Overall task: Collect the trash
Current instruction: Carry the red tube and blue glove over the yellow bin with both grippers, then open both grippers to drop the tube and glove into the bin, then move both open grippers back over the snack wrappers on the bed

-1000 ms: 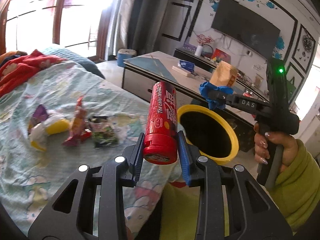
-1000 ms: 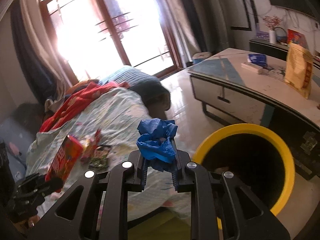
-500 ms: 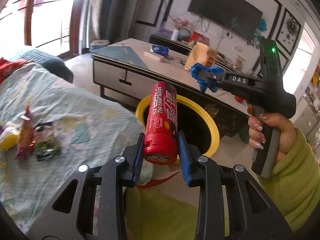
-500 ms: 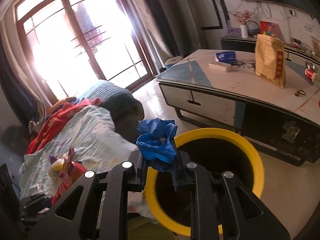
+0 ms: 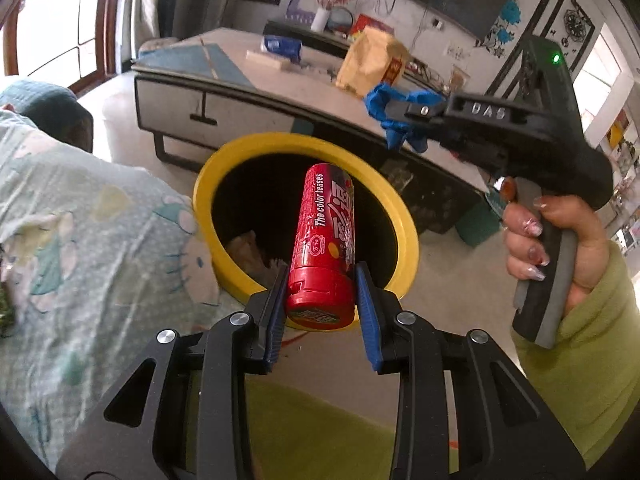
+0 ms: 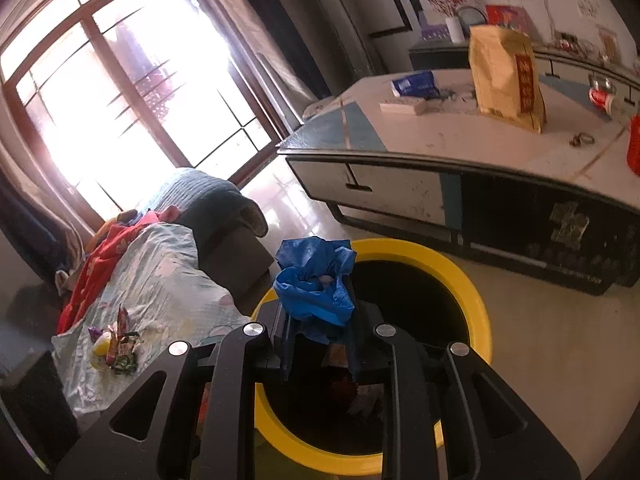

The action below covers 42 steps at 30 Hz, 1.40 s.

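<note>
A red snack canister (image 5: 326, 240) stands between the blue pads of my left gripper (image 5: 320, 280), which is shut on its lower end. It hangs over the near side of the yellow-rimmed black bin (image 5: 208, 184). A crumpled blue plastic bag (image 6: 316, 284) is pinched in my right gripper (image 6: 320, 320), shut on it, just over the bin's (image 6: 476, 304) left rim. In the left wrist view the right gripper (image 5: 390, 110) holds the blue bag (image 5: 394, 128) above the bin's far right side, gripped by a hand (image 5: 560, 232). Some trash (image 6: 352, 392) lies inside the bin.
Several snack wrappers (image 6: 118, 344) lie on the light patterned bedsheet (image 6: 160, 272) left of the bin. A low coffee table (image 6: 440, 136) behind the bin carries a yellow paper bag (image 6: 504, 80) and small items. A bright window is at the back left.
Both grippers have swung away from the bed toward the bin and tipped downward. The canister and the blue bag now hang over the bin's opening, still held.
</note>
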Each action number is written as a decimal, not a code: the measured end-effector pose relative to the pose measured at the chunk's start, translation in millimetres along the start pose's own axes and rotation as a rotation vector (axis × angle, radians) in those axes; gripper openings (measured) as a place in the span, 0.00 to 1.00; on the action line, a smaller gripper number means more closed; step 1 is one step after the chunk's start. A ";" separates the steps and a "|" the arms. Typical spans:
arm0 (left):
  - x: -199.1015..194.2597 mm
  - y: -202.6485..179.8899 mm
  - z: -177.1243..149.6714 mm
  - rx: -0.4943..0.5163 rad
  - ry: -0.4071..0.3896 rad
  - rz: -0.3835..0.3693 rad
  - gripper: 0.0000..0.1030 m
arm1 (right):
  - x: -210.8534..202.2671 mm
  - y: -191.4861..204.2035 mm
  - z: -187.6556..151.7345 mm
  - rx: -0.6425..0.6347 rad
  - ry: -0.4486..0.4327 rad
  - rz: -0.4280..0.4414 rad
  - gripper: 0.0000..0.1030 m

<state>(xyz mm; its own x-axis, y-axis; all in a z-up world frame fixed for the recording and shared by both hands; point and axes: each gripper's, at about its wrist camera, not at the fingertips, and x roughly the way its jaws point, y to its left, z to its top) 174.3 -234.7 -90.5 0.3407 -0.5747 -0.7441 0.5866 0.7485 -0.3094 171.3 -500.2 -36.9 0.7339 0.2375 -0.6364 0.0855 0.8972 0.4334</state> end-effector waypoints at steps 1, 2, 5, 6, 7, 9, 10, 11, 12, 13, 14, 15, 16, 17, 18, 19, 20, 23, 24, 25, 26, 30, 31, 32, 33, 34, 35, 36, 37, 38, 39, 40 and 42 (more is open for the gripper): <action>4.6 -0.5 0.5 0.003 0.011 -0.001 0.24 | 1.2 -2.8 -0.4 0.007 0.003 -0.001 0.20; 8.4 -1.7 1.2 0.004 0.019 -0.001 0.24 | 1.9 -4.5 0.0 0.012 0.004 0.000 0.21; 20.5 -3.0 3.4 0.003 0.039 -0.011 0.24 | 5.3 -11.0 -1.0 0.036 0.013 0.001 0.21; 24.8 -2.9 4.4 0.000 0.044 -0.014 0.24 | 6.6 -12.9 -0.5 0.042 0.017 0.002 0.21; 27.9 -2.8 5.3 -0.003 0.050 -0.018 0.24 | 8.4 -15.4 -0.9 0.051 0.025 0.004 0.22; 36.9 -2.9 8.8 -0.001 0.068 -0.015 0.25 | 11.3 -17.9 -1.7 0.058 0.039 0.015 0.23; 39.2 -3.8 7.9 0.004 0.073 -0.010 0.25 | 12.5 -18.1 -2.2 0.058 0.045 0.019 0.24; 43.6 -4.1 9.0 0.009 0.080 -0.005 0.25 | 13.5 -19.0 -2.3 0.059 0.047 0.020 0.25; 47.5 -3.6 10.4 0.009 0.086 -0.001 0.25 | 14.3 -19.9 -2.5 0.060 0.049 0.019 0.26; 49.5 -3.3 11.1 0.006 0.088 -0.001 0.25 | 15.4 -21.0 -3.2 0.066 0.053 0.020 0.27; 52.2 -2.5 12.6 0.004 0.093 -0.012 0.25 | 16.2 -21.9 -3.2 0.069 0.057 0.022 0.29; 53.0 -2.9 14.2 0.009 0.093 -0.015 0.25 | 16.8 -22.9 -3.4 0.073 0.058 0.024 0.32; 52.6 -5.9 15.0 0.019 0.089 -0.012 0.25 | 17.3 -24.2 -2.7 0.076 0.058 0.024 0.34; 52.6 -7.3 16.5 0.031 0.085 -0.011 0.26 | 17.5 -25.7 -3.1 0.084 0.060 0.032 0.38; 51.9 -7.9 18.5 0.038 0.080 -0.010 0.29 | 18.0 -27.0 -3.5 0.093 0.063 0.041 0.41; 52.1 -7.8 19.7 0.037 0.076 -0.011 0.37 | 18.5 -28.0 -4.0 0.099 0.067 0.046 0.44; 51.4 -6.9 20.9 0.031 0.071 -0.018 0.43 | 18.8 -27.7 -4.3 0.101 0.066 0.046 0.45; 46.5 -5.3 20.6 0.016 0.045 -0.025 0.55 | 20.7 -29.5 -4.6 0.108 0.068 0.037 0.47; 42.4 -5.9 19.4 0.018 0.033 -0.020 0.59 | 21.1 -29.8 -4.7 0.111 0.068 0.038 0.51; 39.7 -6.9 19.1 0.023 0.022 -0.016 0.67 | 20.7 -29.7 -4.7 0.112 0.066 0.037 0.53; 34.9 -7.4 18.1 0.027 0.007 -0.011 0.74 | 20.1 -29.9 -4.4 0.112 0.062 0.034 0.53; 7.8 -1.8 13.8 0.000 -0.069 0.032 0.87 | 15.6 -29.3 -4.3 0.121 0.038 0.019 0.61; 1.4 0.2 12.7 -0.008 -0.083 0.048 0.89 | 14.4 -29.6 -4.6 0.124 0.031 0.017 0.62; -6.8 2.9 11.1 -0.016 -0.101 0.072 0.89 | 13.1 -28.2 -4.8 0.122 0.024 0.016 0.64; -15.6 6.5 9.3 -0.024 -0.118 0.096 0.89 | 11.4 -25.3 -5.3 0.117 0.018 0.006 0.68; -24.2 9.6 7.2 -0.031 -0.133 0.111 0.89 | 9.9 -22.5 -5.9 0.111 0.011 -0.006 0.70; -29.9 12.3 5.5 -0.038 -0.143 0.118 0.89 | 7.8 -17.1 -7.0 0.097 0.000 -0.017 0.72; -39.2 16.9 3.3 -0.052 -0.161 0.127 0.89 | 7.7 -13.8 -7.2 0.086 -0.006 -0.021 0.72; -44.3 19.6 2.9 -0.058 -0.172 0.135 0.89 | 7.6 -9.9 -7.3 0.074 -0.010 -0.021 0.73; -51.3 22.4 1.5 -0.062 -0.189 0.153 0.89 | 6.6 -3.1 -7.6 0.060 -0.018 -0.025 0.74; -57.9 25.0 0.3 -0.065 -0.203 0.165 0.89 | 5.8 1.4 -7.9 0.053 -0.026 -0.029 0.76; -63.5 27.3 0.0 -0.067 -0.214 0.171 0.89 | 4.4 7.3 -8.1 0.044 -0.034 -0.029 0.76; -75.3 32.3 -3.6 -0.075 -0.241 0.184 0.89 | 2.6 17.0 -8.6 0.024 -0.042 -0.025 0.76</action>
<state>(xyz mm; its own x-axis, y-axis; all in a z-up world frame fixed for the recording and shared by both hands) 164.9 -166.0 -46.6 0.6058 -0.4830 -0.6323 0.4466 0.8641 -0.2322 168.8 -481.1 -36.7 0.7587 0.1986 -0.6205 0.1205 0.8932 0.4332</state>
